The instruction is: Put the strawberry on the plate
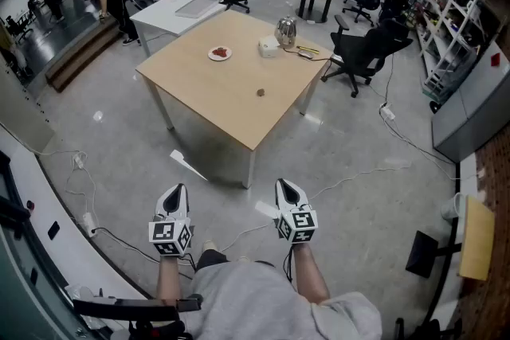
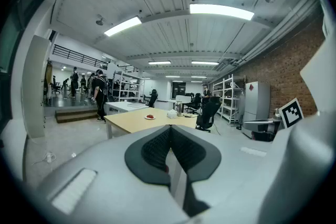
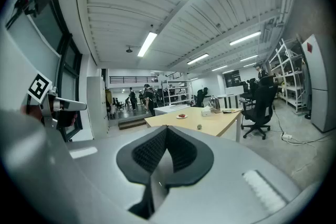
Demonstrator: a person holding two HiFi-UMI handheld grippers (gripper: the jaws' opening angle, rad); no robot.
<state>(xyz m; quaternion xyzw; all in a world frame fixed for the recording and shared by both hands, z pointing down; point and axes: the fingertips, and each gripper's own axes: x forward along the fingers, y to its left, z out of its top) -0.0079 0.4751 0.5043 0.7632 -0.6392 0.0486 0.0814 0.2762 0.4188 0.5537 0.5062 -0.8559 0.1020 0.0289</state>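
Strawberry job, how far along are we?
Done: nothing certain, though the plate on the table holds something red. In hand: nothing; left gripper and right gripper are shut, empty, far from the table. Left: approach, grasp the small loose item, perhaps the strawberry, plate it.

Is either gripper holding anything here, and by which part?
Nothing is held. The left gripper and right gripper both have jaws together, empty, short of the table.

The table [image 1: 199, 84] is showing pale tan wood, the plate [image 1: 213, 56] is showing white under something red, possibly the strawberry [image 1: 221, 52], a small lump [image 1: 260, 92] is looking dark, and the left gripper [image 1: 177, 189] and right gripper [image 1: 285, 183] are wearing grey shells with black-and-white marker squares.
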